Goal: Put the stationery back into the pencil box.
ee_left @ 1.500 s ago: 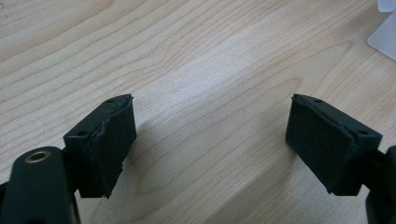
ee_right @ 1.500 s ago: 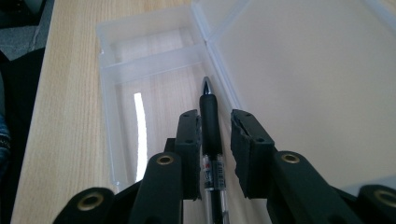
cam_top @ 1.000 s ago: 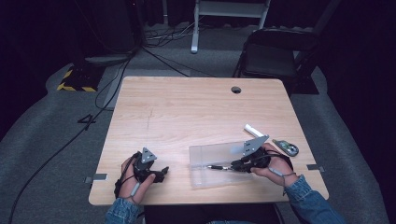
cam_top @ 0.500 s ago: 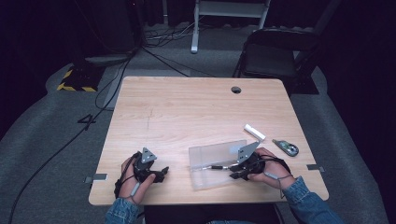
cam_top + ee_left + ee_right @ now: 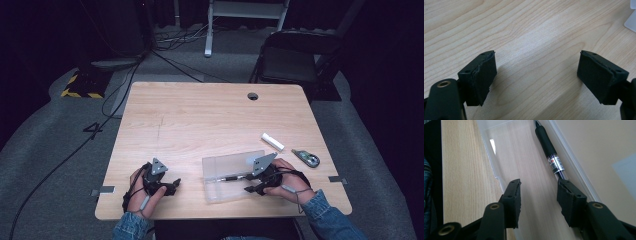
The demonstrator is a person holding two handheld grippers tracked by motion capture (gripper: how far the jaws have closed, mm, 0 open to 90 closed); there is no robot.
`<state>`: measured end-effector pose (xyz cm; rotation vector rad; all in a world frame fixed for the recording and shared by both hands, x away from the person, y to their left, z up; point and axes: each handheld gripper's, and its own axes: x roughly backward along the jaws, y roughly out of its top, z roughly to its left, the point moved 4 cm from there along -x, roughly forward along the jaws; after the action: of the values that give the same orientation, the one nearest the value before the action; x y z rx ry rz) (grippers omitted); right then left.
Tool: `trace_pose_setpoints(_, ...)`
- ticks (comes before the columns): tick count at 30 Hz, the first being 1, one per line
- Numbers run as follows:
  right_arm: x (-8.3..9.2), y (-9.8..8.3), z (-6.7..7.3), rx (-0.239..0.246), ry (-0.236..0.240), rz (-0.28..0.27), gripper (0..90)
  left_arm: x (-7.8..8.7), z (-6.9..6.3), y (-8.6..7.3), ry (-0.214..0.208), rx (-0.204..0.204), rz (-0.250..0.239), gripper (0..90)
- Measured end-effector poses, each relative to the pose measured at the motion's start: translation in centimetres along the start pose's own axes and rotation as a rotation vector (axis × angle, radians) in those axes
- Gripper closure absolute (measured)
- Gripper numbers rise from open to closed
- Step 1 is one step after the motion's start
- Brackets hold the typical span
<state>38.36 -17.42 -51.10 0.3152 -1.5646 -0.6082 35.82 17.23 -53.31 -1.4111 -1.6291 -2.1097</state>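
Two grippers rest low at the near edge of the wooden table [image 5: 200, 115]. At the near right, the right gripper [image 5: 539, 195] points left into a clear plastic box [image 5: 220, 172] lying on the table; its jaws have just been opening and stand apart, pressing on nothing. A black pen [image 5: 549, 147] lies inside the box along its far wall, its rear end just beside the pad of one jaw; I cannot tell whether they touch. At the near left, the left gripper [image 5: 536, 75] hovers just above bare wood, jaws wide apart with nothing between them. To the right of the box, farther back, lie a small white tube [image 5: 272, 141] and, near the right edge, a grey correction-tape dispenser [image 5: 306, 158], apart from each other.
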Motion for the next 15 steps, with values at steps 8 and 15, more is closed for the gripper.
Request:
trace_pose_setpoints(8, -0.4, 0.6, 0.8, -0.051, -0.01, -0.002, 54.0, 0.0, 0.0, 0.0, 0.001, 0.0, 0.0, 16.3)
trace_pose_setpoints(15, 1.6, 0.9, 0.4, -0.104, -0.015, -0.086, 51.8, -0.2, 0.0, 0.1, -0.002, -0.004, 0.001, 15.4)
